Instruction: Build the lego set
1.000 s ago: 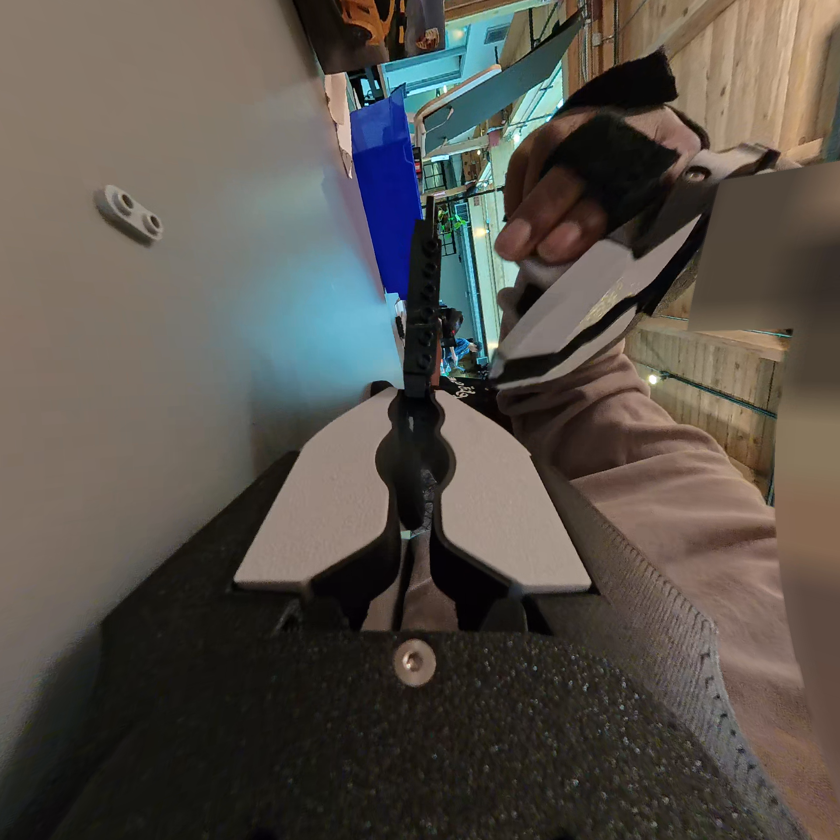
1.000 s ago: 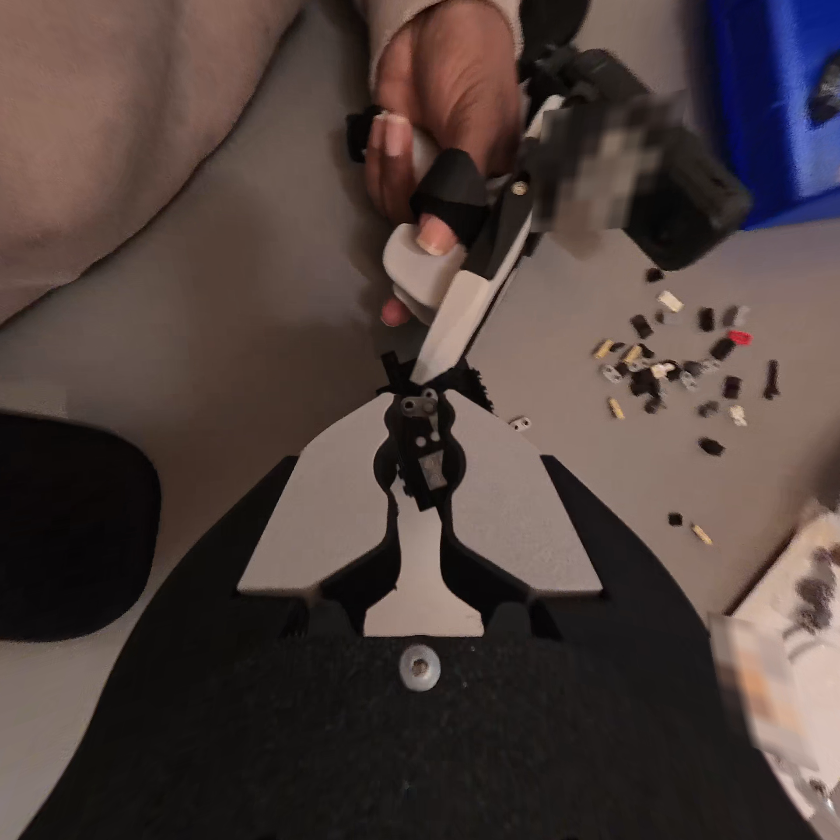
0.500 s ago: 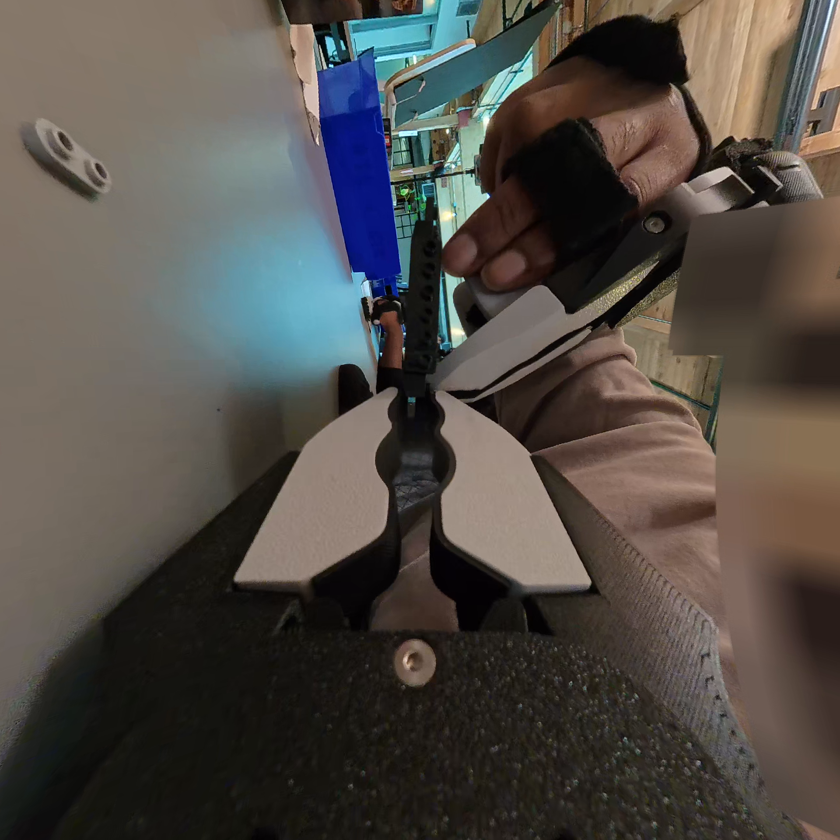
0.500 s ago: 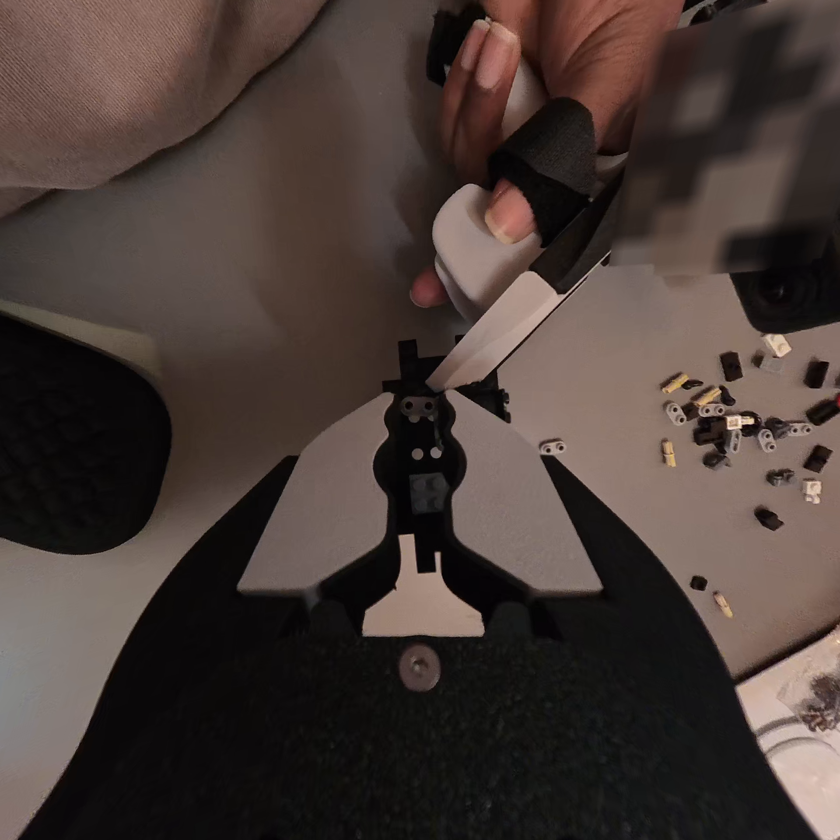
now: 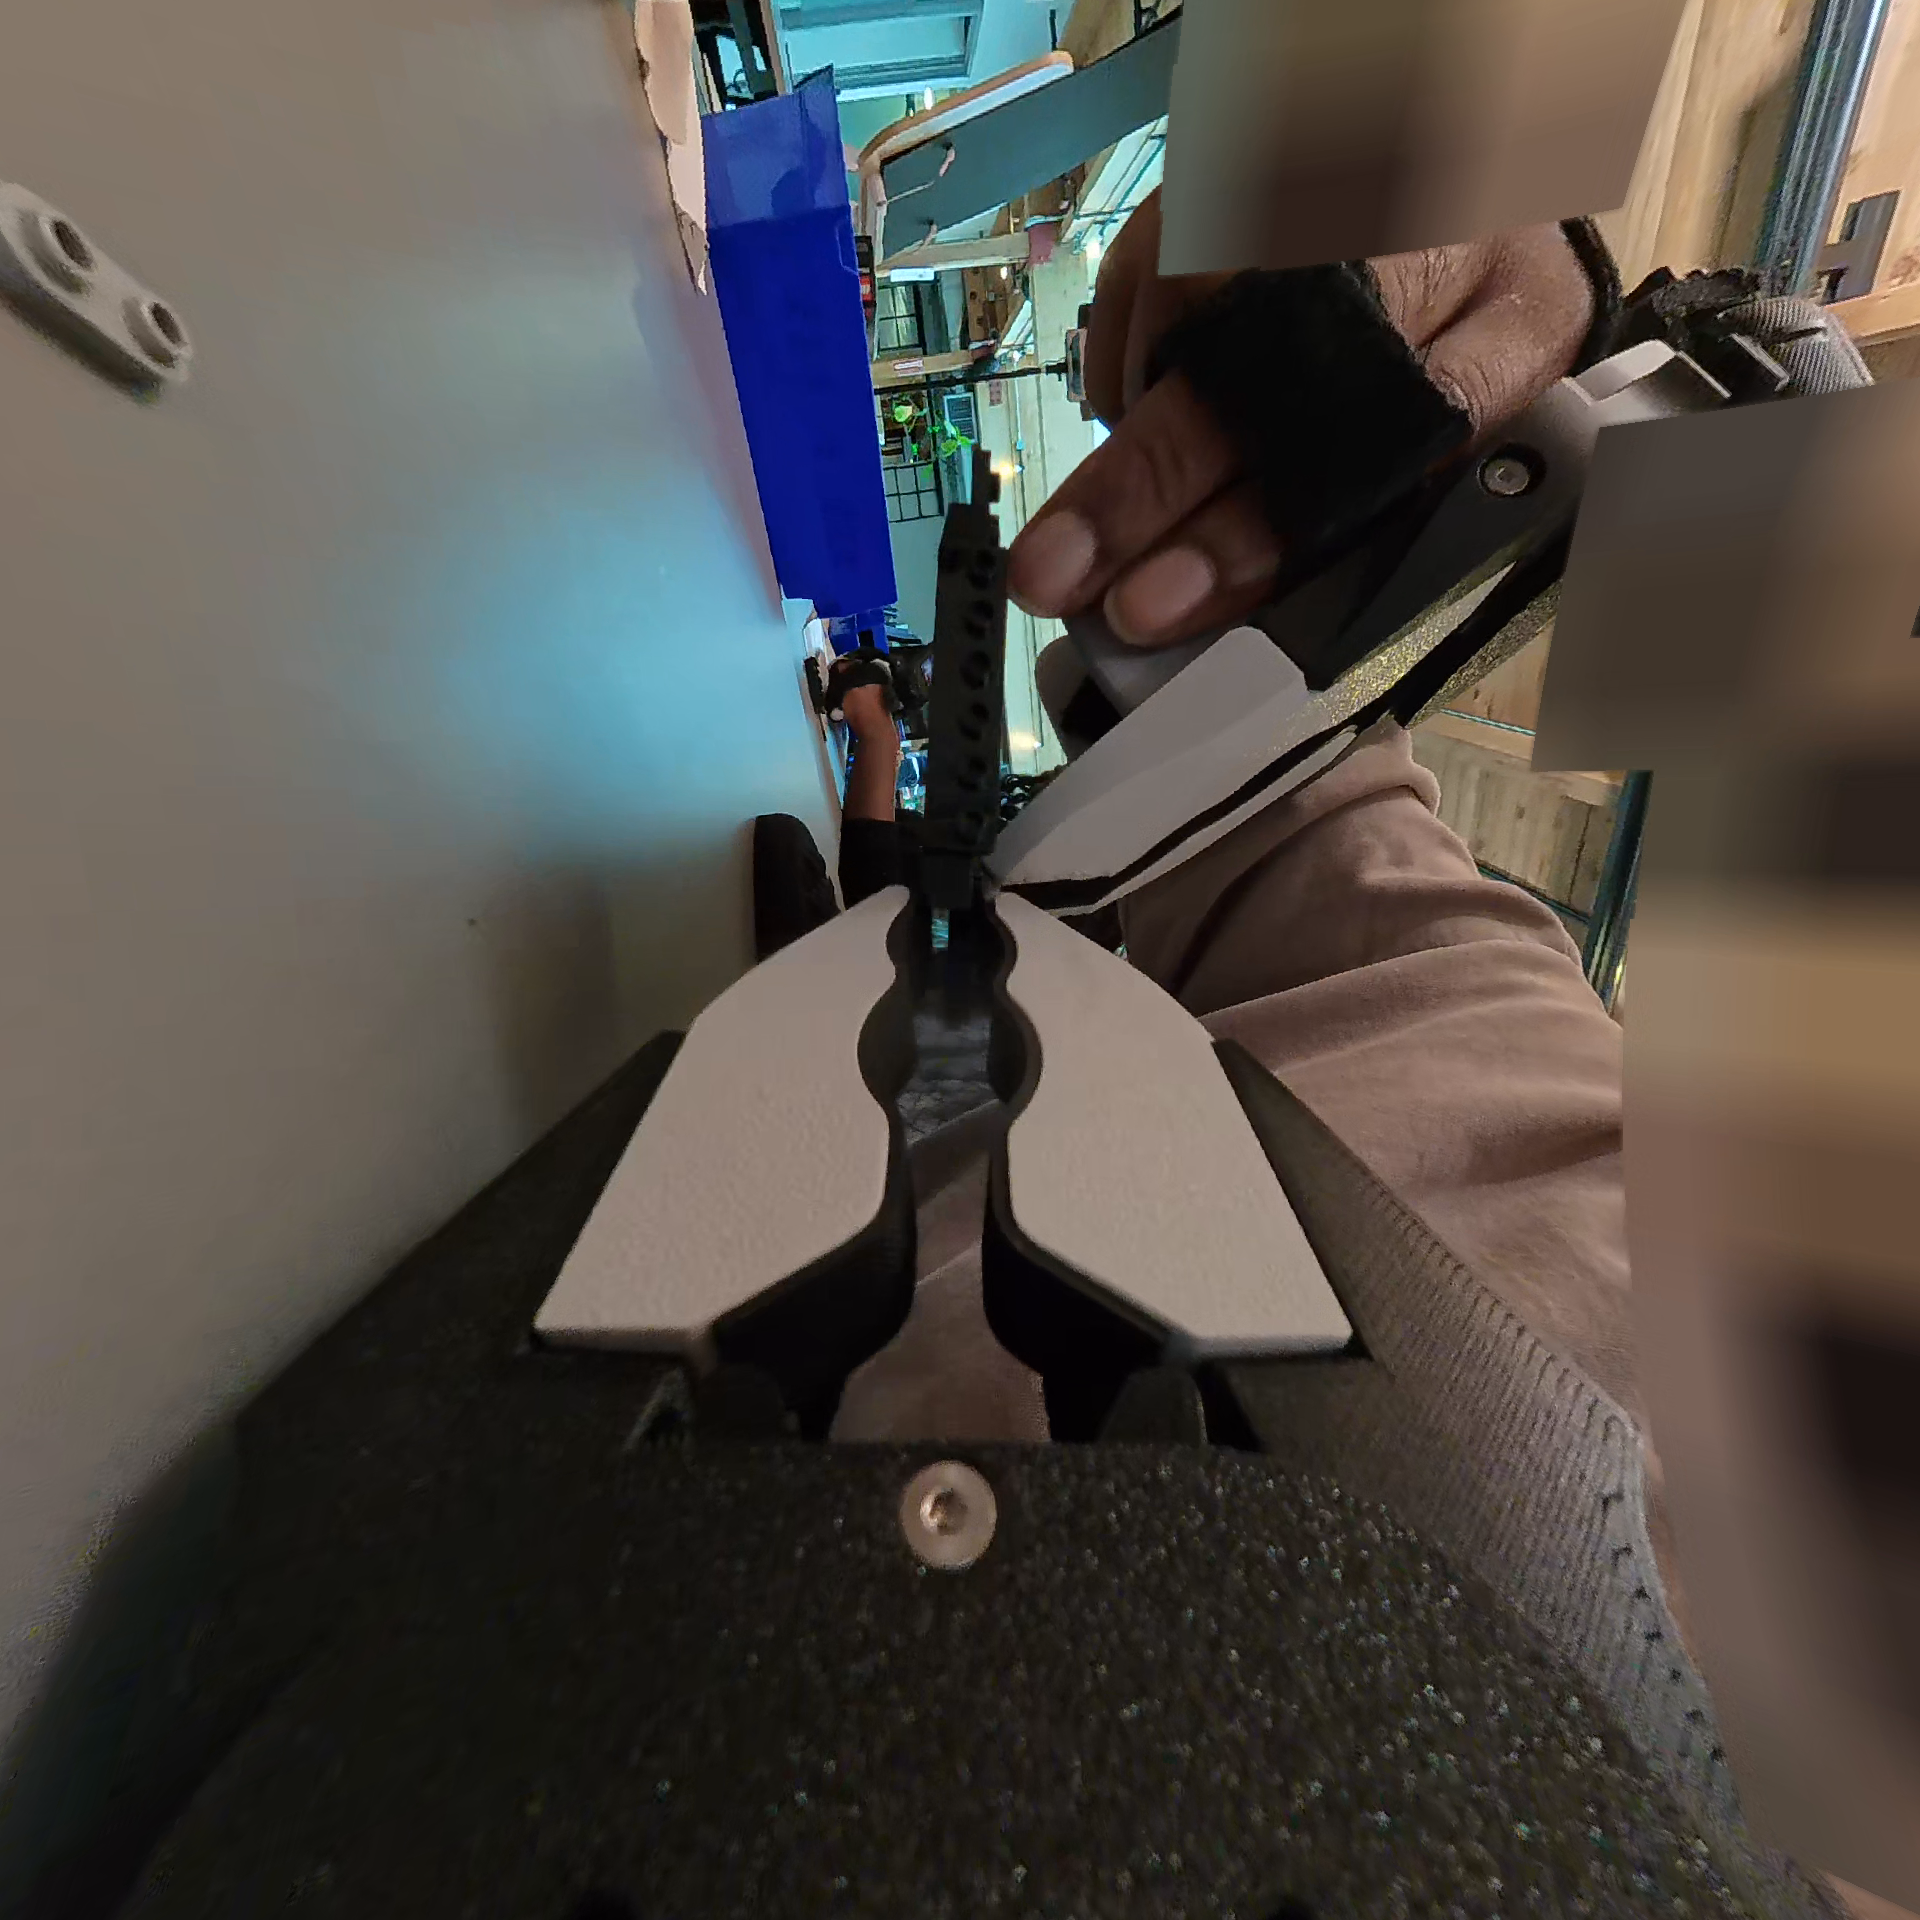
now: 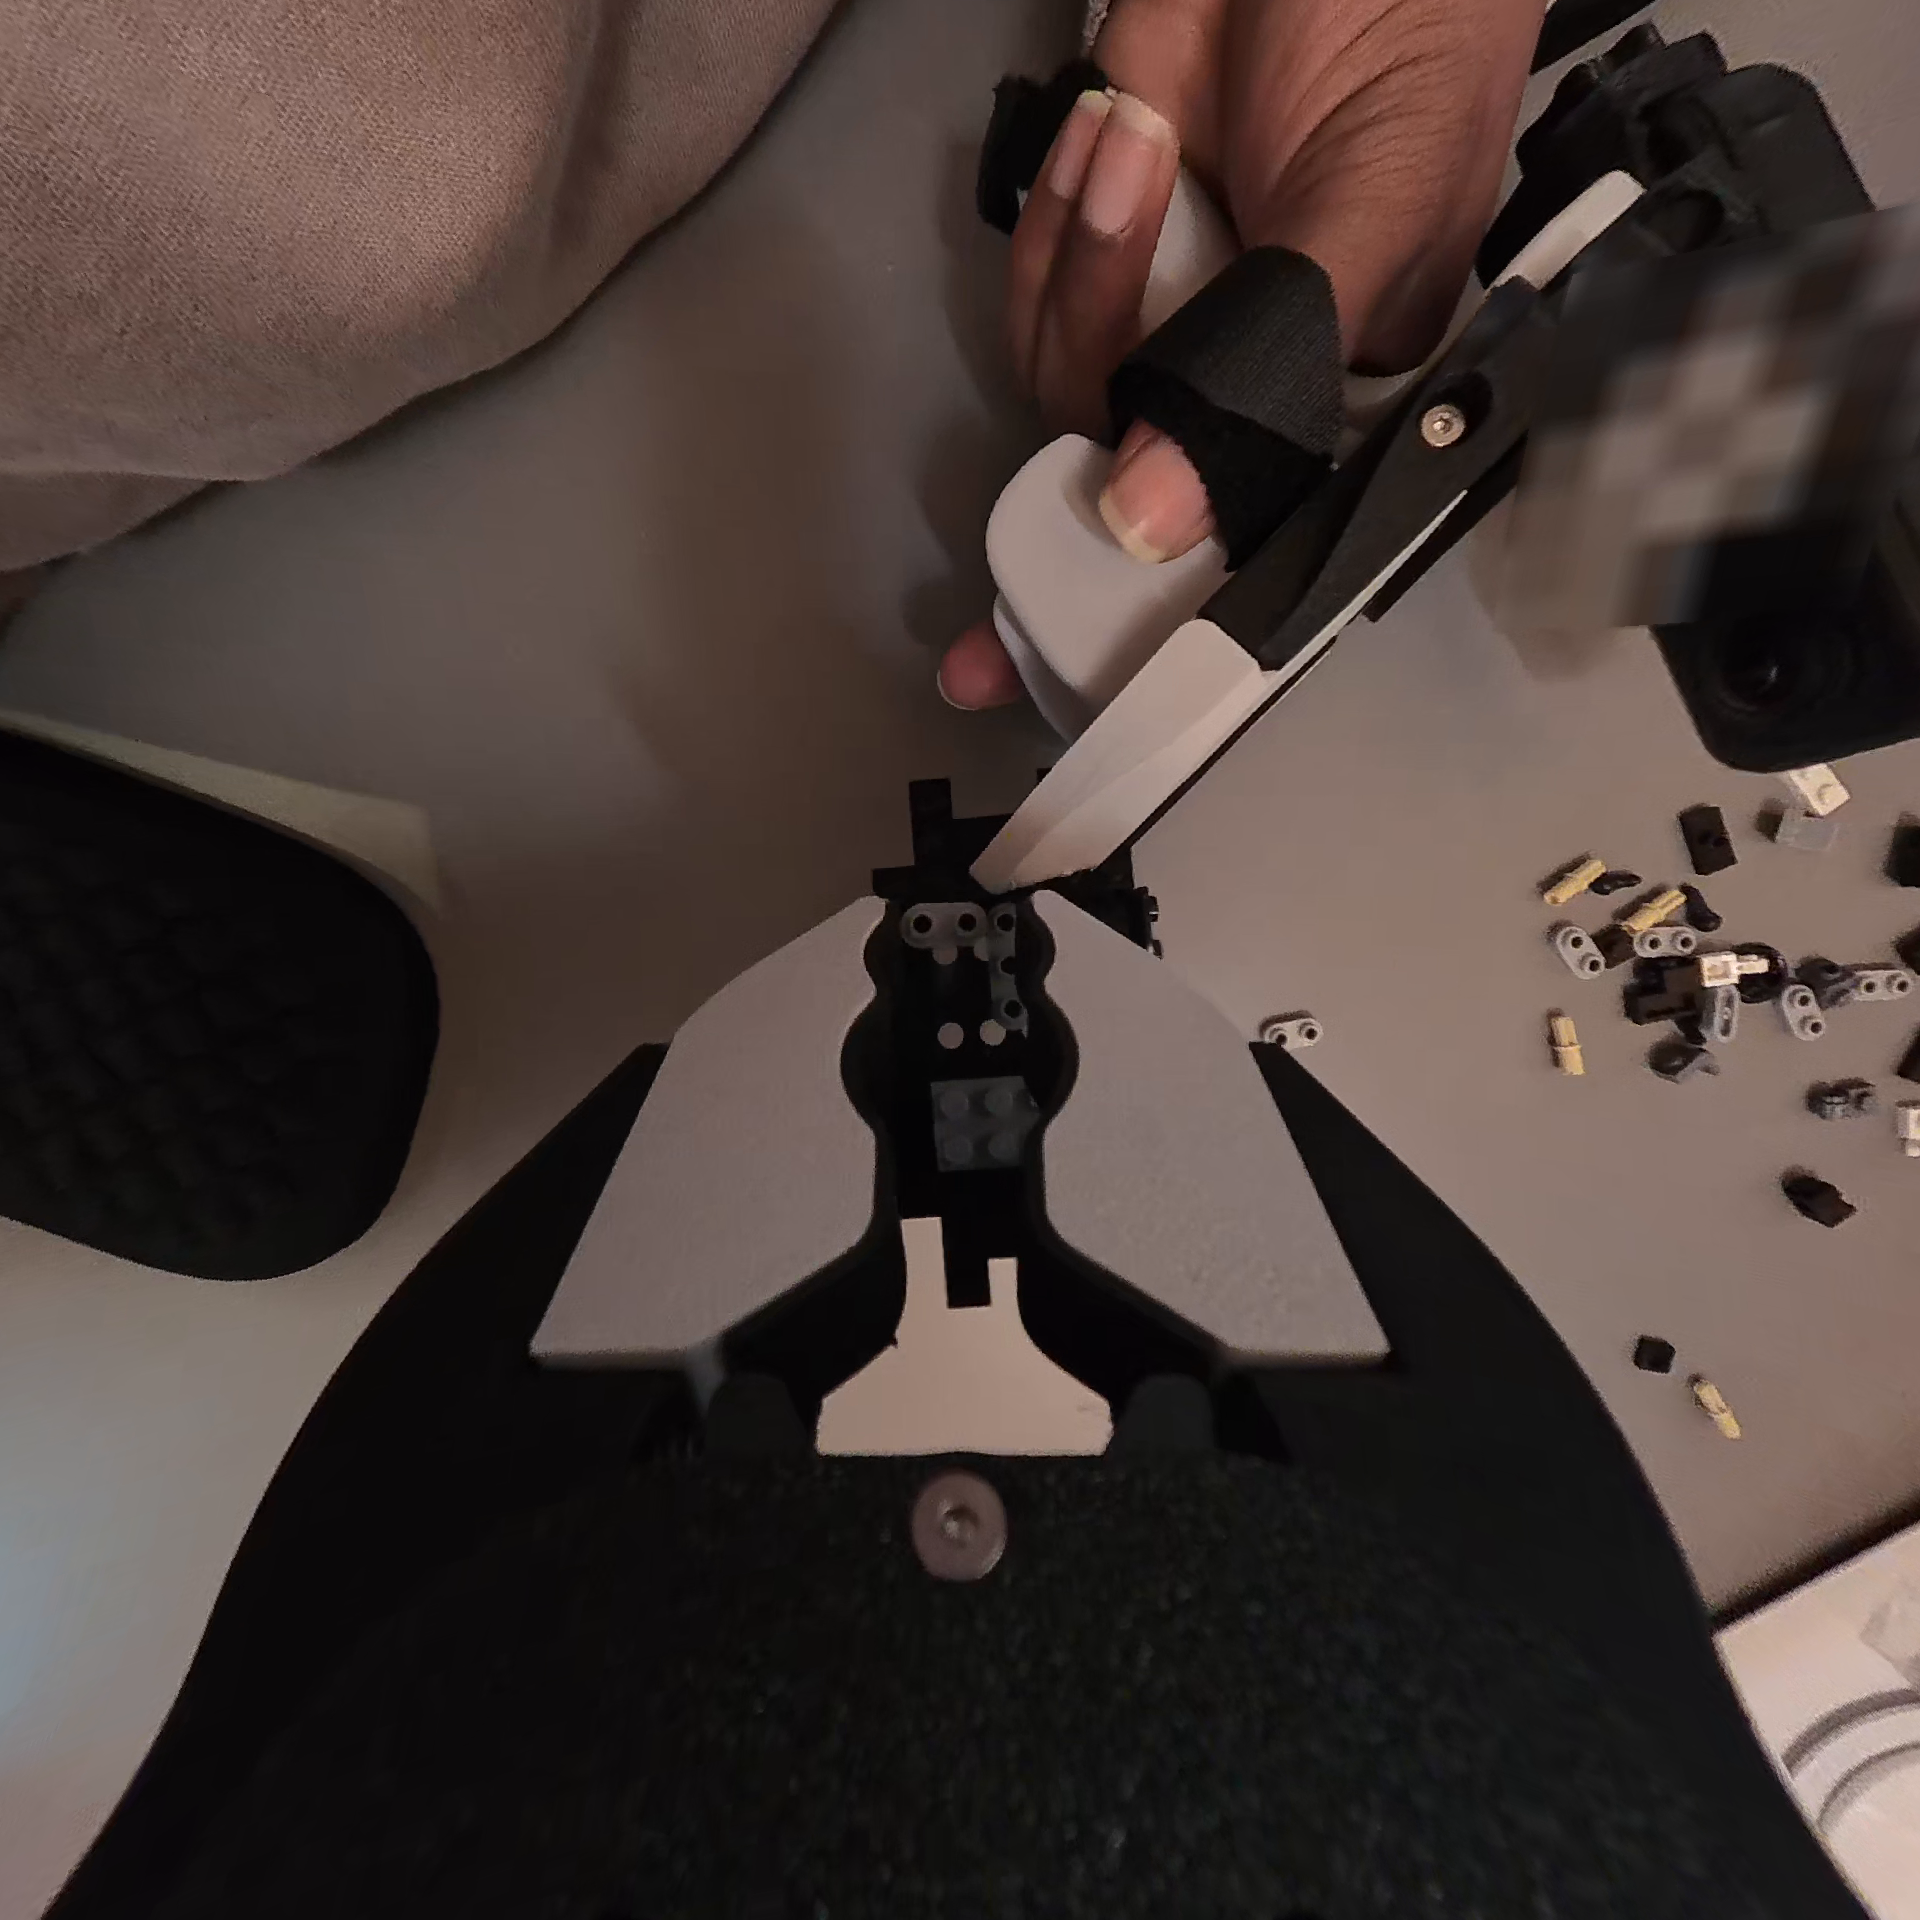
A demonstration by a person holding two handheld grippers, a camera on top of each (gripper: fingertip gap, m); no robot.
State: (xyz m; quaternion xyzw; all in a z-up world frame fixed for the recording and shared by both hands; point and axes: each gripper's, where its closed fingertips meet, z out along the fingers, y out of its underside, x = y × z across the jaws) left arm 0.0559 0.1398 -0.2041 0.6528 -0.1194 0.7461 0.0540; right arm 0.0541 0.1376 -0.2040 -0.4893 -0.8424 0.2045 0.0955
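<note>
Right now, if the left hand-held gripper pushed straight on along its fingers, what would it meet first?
The black studded lego assembly already clamped at its tips, so that moves with it. Beside it, the right hand-held gripper touches the same piece; beyond looks free, though depth is unclear.

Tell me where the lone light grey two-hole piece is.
The light grey two-hole piece lies alone on the table, right wrist view, just right of the right gripper, left of the scattered parts pile.

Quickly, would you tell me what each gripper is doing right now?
Left gripper: shut on the black studded lego assembly.
Right gripper: shut on the same assembly.
</note>
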